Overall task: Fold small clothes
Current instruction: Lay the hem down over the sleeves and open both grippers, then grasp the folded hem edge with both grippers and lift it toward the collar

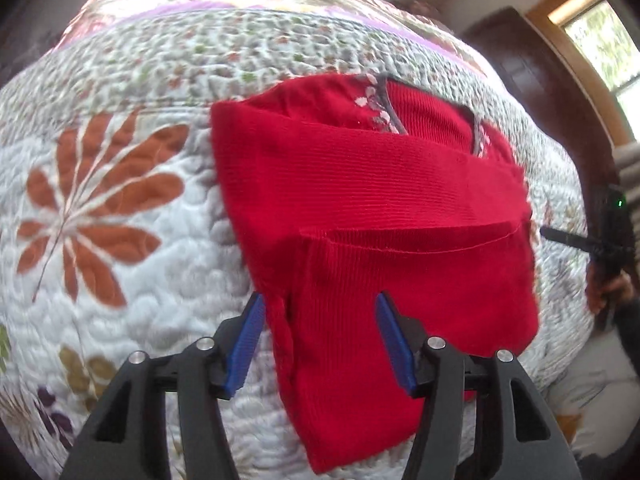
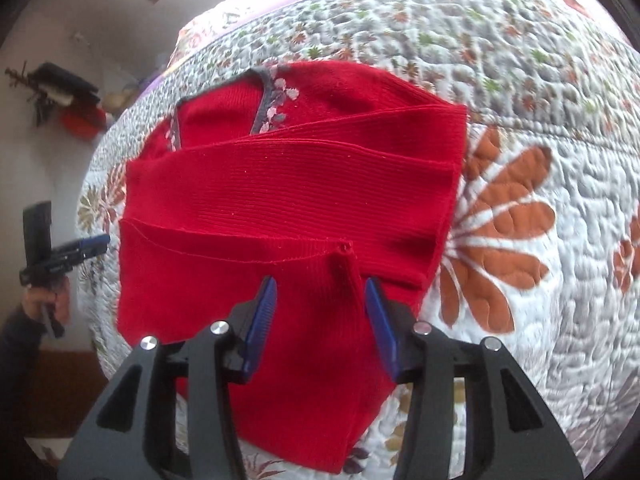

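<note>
both tools (image 1: pixel 320 300) (image 2: pixel 321 285) agape over sweater (image 1: pixel 372 208)

Floral quilt (image 1: pixel 120 208) on bed; dark wooden door (image 1: pixel 532 80); window (image 1: pixel 600 40).

Red ribbed knit top (image 1: pixel 376 208), sleeves folded across its front, grey flowered neckline, flat on quilt (image 1: pixel 120 208)

ribbed knit red top (image 1: pixel 372 208) on puffy stitched quilt (image 1: pixel 132 208).
</note>
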A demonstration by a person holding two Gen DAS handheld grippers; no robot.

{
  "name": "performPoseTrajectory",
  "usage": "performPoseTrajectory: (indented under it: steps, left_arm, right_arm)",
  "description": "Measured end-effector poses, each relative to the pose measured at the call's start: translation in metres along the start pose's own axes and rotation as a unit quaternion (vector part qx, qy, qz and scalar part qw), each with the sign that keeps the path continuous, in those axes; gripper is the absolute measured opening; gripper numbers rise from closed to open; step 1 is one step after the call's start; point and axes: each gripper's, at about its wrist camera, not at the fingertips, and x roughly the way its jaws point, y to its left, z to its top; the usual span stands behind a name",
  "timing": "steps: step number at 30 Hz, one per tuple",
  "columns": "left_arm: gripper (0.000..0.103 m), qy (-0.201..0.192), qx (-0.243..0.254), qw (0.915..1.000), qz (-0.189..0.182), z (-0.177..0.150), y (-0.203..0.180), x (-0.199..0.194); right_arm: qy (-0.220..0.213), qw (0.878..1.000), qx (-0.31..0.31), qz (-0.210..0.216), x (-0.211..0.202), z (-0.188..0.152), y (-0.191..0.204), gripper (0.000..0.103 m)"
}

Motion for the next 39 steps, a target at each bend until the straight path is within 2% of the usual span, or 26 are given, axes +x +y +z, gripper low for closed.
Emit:
performPoseTrajectory:
  steps: [7, 10, 14, 16, 18, 20, 25, 35, 39]
  left_arm:
    - [0.059, 0.01, 0.02, 0.9997, -0.008, 0.005, 0.004, 0.023]
    - [0.054, 0.015, 0.032, 0.9994, 0.0, 0.001, 0.005, 0.027]
    - [0.038, 0.025, 0.047, 0.9982, 0.026, 0.003, 0.0, 0.028]
    - [0.031, 0.028, 0.061, 0.997, 0.037, 0.005, -0.007, 0.028]
    - [0.018, 0.03, 0.072, 0.9956, 0.052, 0.005, -0.013, 0.029]
    - [0.013, 0.032, 0.084, 0.9943, 0.059, 0.004, -0.019, 0.029]
    - [0.007, 0.038, 0.098, 0.9919, 0.072, 0.004, -0.037, 0.03]
    - [0.004, 0.045, 0.101, 0.9911, 0.075, 0.007, -0.048, 0.015]
    - [0.004, 0.034, 0.092, 0.9924, 0.075, 0.003, -0.045, -0.002]
  right_arm:
    - [0.012, 0.999, -0.039, -0.002, 0.026, 0.006, 0.002, 0.046]
    - [0.016, 0.999, -0.042, 0.002, 0.035, 0.005, 0.004, 0.048]
    - [0.006, 0.999, -0.041, -0.003, 0.037, 0.003, 0.007, 0.047]
    - [0.001, 0.999, -0.032, 0.002, 0.036, 0.002, 0.008, 0.038]
    - [0.002, 1.0, -0.031, 0.005, 0.037, 0.001, 0.009, 0.029]
    - [0.0, 1.0, -0.029, 0.004, 0.036, 0.0, 0.01, 0.022]
    - [-0.005, 1.0, -0.018, 0.011, 0.033, 0.0, 0.012, 0.012]
    - [-0.023, 0.999, -0.013, 0.023, 0.021, -0.003, 0.017, 0.01]
    - [-0.031, 0.999, -0.008, 0.026, 0.011, -0.006, 0.019, 0.01]
